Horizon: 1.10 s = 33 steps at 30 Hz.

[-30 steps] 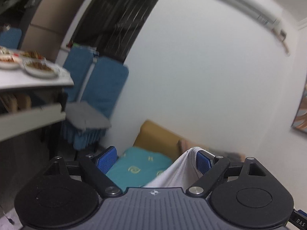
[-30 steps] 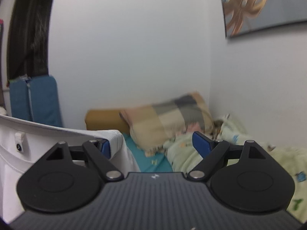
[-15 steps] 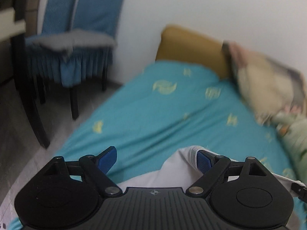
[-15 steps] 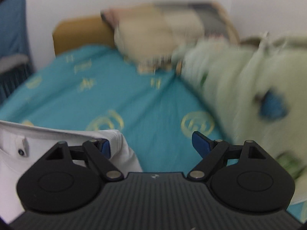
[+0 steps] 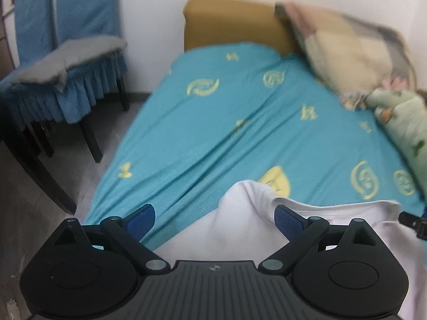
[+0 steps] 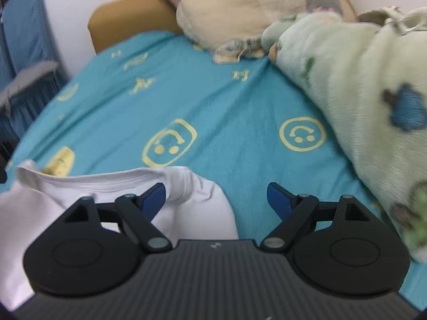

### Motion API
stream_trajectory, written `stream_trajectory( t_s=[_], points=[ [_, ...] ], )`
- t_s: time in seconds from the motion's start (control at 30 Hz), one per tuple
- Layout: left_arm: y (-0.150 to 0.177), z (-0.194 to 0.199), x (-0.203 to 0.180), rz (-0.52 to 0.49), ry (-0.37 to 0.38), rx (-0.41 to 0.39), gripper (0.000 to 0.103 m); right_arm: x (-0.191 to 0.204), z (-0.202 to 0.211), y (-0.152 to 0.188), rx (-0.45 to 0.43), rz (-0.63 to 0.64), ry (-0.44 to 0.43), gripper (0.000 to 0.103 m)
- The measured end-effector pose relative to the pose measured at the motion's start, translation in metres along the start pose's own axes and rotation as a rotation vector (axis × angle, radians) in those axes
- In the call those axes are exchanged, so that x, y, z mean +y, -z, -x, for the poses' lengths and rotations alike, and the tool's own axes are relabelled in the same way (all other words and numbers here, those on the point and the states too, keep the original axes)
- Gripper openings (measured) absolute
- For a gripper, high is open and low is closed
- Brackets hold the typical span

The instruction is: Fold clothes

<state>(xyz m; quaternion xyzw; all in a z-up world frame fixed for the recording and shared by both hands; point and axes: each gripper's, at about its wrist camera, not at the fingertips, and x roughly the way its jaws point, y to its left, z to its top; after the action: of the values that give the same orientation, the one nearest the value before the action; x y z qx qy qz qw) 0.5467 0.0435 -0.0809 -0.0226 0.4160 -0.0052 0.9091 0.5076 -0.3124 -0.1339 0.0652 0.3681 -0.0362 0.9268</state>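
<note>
While the white T-shirt (image 5: 240, 229) lies on the teal bedsheet (image 5: 226, 122) below the pillow (image 5: 344, 53), the left hand-held gripper (image 5: 214, 217) is opening and the right hand-held gripper (image 6: 216, 197) stands spread, gripping nothing, so smoothing it flat likely comes next.

White garment (image 5: 240, 229) on teal bedsheet (image 5: 213, 122) with yellow smiley prints; pale green blanket (image 6: 360, 85), blue blotches.

Dim, soft indoor light; blurred, fisheye-bent edges.
</note>
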Motion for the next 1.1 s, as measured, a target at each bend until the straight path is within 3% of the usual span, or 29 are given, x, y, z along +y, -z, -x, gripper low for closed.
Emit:
stream_trajectory(
  t_s=[0.2, 0.37, 0.63, 0.8, 0.87, 0.97, 1.1],
  points=[
    [0.037, 0.117, 0.001, 0.043, 0.019, -0.133, 0.098, 0.001, 0.104, 0.026, -0.107, -0.025, -0.036, 0.084],
    [0.088, 0.229, -0.004, 0.049, 0.009, -0.295, 0.098, -0.002, 0.209, 0.063, -0.188, -0.038, -0.075, 0.084],
    [0.207, 0.357, -0.014, 0.013, 0.045, -0.390, 0.098, -0.008, 0.349, 0.154, -0.300, -0.031, -0.112, 0.084],
    [0.277, 0.392, -0.030, -0.074, 0.038, -0.422, 0.098, -0.012, 0.387, 0.208, -0.338, -0.044, -0.136, 0.084],
    [0.293, 0.394, -0.033, -0.061, 0.064, -0.411, 0.098, -0.014, 0.394, 0.224, -0.348, -0.052, -0.135, 0.084],
    [0.315, 0.394, -0.037, -0.036, 0.114, -0.393, 0.098, -0.018, 0.398, 0.232, -0.355, -0.057, -0.113, 0.084],
    [0.337, 0.377, -0.046, -0.067, 0.104, -0.319, 0.094, -0.023, 0.404, 0.231, -0.378, -0.081, -0.084, 0.084]
  ],
)
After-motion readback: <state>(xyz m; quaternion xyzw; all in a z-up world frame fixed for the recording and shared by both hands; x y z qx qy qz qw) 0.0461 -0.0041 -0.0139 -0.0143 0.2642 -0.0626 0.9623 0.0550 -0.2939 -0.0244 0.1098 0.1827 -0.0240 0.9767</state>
